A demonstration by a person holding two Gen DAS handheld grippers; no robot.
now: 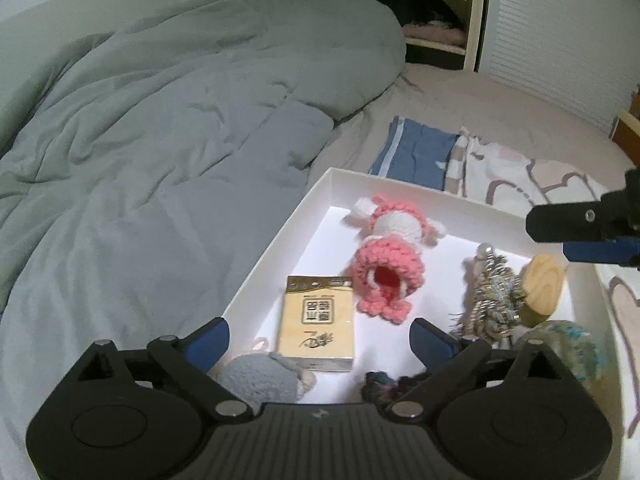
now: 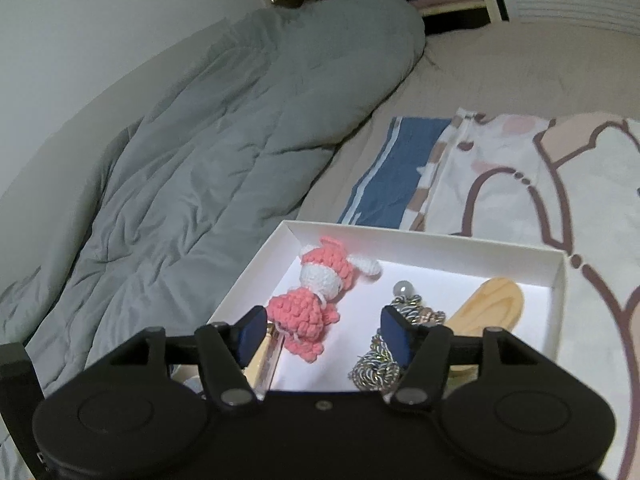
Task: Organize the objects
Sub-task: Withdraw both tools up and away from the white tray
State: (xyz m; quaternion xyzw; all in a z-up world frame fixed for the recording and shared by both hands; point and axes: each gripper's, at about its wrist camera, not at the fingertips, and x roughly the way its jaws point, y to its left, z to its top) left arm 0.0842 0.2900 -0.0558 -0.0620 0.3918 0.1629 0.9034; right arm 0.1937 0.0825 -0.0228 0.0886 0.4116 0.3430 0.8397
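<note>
White box point(image 1: 280, 236) holds pink crochet doll point(image 1: 386, 264); left tongs point(image 1: 320, 344) gape empty.

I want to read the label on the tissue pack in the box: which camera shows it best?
The left wrist view: the tissue pack lies flat in the white box, printed top in full view. The right wrist view shows only a sliver behind its gripper's finger.

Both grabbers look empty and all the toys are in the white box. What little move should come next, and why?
Probably lift both grippers a bit higher and clear of the white box. The left gripper is open over the tissue pack, gripping nothing; the right gripper is open too. The pink crochet doll and tinsel tree already lie inside, so nothing here seems to need grabbing.
</note>
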